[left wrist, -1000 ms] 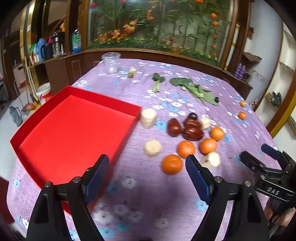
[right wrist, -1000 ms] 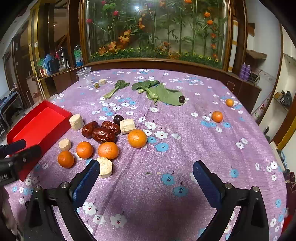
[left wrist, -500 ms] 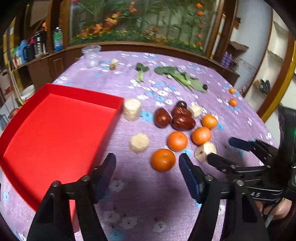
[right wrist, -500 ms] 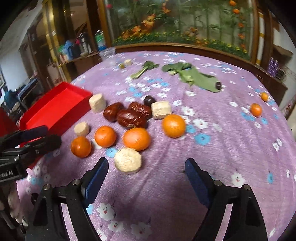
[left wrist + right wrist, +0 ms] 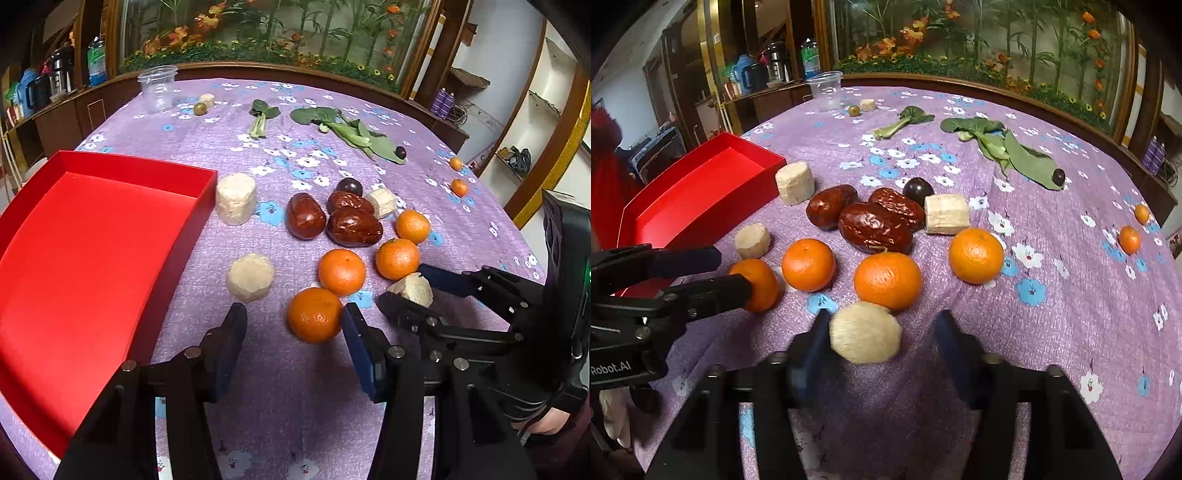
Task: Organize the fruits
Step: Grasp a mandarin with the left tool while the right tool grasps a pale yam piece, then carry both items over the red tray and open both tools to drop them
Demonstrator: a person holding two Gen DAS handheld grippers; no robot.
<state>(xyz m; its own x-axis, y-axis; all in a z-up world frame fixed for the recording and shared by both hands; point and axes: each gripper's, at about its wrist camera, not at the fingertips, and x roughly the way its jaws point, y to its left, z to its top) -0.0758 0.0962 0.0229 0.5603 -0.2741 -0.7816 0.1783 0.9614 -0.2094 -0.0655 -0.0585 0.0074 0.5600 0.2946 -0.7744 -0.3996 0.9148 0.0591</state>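
Note:
Several oranges, red dates and pale cut chunks lie on a purple flowered tablecloth (image 5: 295,387) beside a red tray (image 5: 92,258). My left gripper (image 5: 291,336) is open, its jaws either side of the nearest orange (image 5: 314,314), which sits against the right jaw. It also shows in the right wrist view (image 5: 757,284). My right gripper (image 5: 882,332) is open around a pale round chunk (image 5: 866,330); the chunk touches the left jaw with a gap on the right. In the left wrist view this gripper (image 5: 410,291) straddles the same chunk (image 5: 413,288).
Three red dates (image 5: 871,225) and a dark plum (image 5: 918,188) lie mid-table. Green leaves (image 5: 1015,151), a clear plastic cup (image 5: 159,88) and two small oranges (image 5: 1129,239) lie farther off. A wooden ledge with plants rims the far side.
Both grippers moved forward and down to the fruit. The left jaws now flank the nearest orange; the right jaws have narrowed around the pale chunk.

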